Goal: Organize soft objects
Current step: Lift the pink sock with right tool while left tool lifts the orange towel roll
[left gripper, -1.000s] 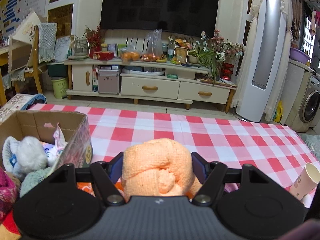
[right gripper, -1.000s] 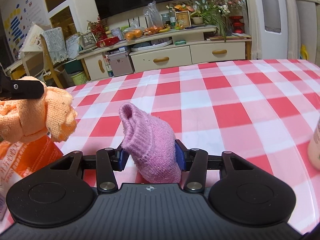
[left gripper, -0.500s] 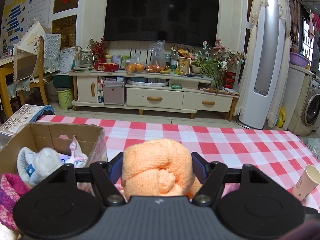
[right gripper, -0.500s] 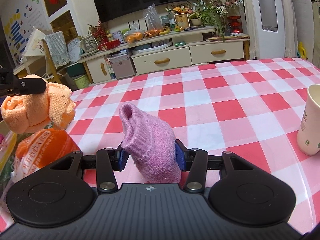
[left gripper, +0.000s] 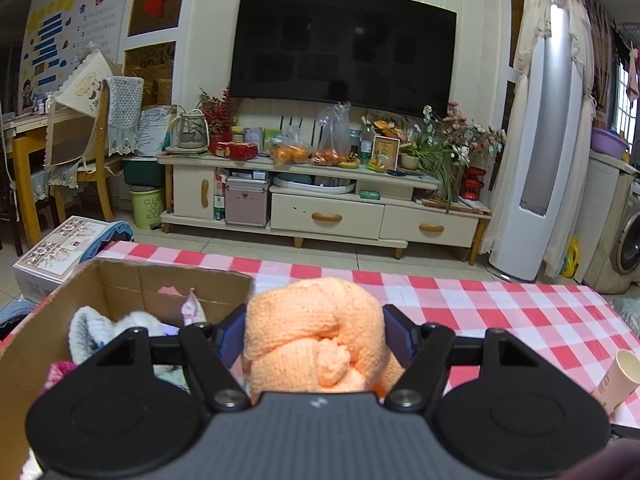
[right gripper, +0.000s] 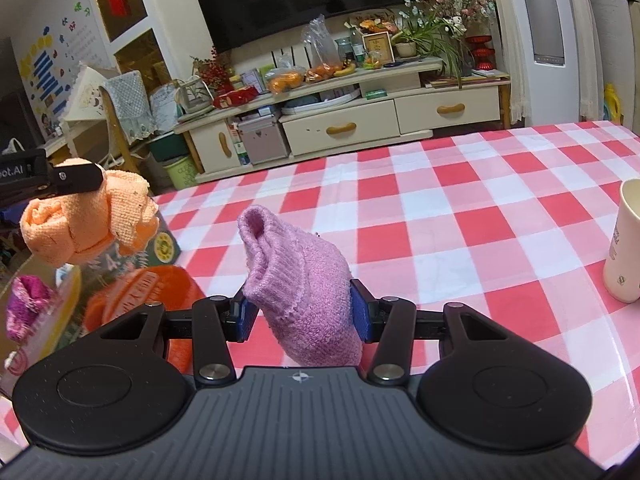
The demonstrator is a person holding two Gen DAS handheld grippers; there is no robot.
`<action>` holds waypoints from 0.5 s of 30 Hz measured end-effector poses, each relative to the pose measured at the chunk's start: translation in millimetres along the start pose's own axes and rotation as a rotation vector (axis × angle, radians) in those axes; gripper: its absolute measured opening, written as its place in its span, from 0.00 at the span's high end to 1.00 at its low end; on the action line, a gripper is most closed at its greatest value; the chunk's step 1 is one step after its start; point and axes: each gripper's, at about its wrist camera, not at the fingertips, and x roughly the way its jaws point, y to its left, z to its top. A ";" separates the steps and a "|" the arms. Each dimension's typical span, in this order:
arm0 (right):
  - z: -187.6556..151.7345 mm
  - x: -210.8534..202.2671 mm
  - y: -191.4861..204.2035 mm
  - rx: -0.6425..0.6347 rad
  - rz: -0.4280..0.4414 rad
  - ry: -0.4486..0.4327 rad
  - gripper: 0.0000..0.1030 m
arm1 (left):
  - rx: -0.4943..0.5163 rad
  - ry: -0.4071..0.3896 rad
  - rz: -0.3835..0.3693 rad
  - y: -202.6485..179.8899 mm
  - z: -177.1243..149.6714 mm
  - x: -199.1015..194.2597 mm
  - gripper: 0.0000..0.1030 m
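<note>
Now up in the air: orange rolled towel point(left gripper: 316, 340) squeezed tight in the left gripper point(left gripper: 314, 338), cardboard box point(left gripper: 168, 280) just below and to its left, at the table's left edge. Pink sock point(right gripper: 298, 284) pinched in the right gripper point(right gripper: 300, 314), farther off. Nothing blocking the drop.

The left tongs point(left gripper: 314, 334) are black with blue pads and pinch a peach-orange knit roll point(left gripper: 316, 344). The right tongs point(right gripper: 300, 314), also black with blue pads, clamp a lilac fuzzy sock point(right gripper: 302, 280). The bench point(right gripper: 460, 220) wears a red, pink and white check cloth. The box point(left gripper: 168, 284) is plain brown card; the cup point(right gripper: 626, 240) is cream.
</note>
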 end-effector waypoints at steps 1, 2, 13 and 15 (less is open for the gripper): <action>1.1 -0.3 3.0 0.000 0.004 -0.002 0.43 | -0.004 -0.003 0.002 2.8 1.1 -1.1 0.32; 1.9 -0.5 5.6 -0.001 0.008 -0.004 0.43 | -0.008 -0.005 0.004 5.1 1.4 -2.3 0.32; 9.8 4.4 44.6 -0.064 0.090 -0.010 0.43 | -0.057 -0.023 0.028 32.8 6.3 -9.7 0.32; 12.0 6.5 53.7 -0.077 0.106 -0.009 0.43 | -0.064 -0.025 0.035 37.7 6.9 -10.2 0.32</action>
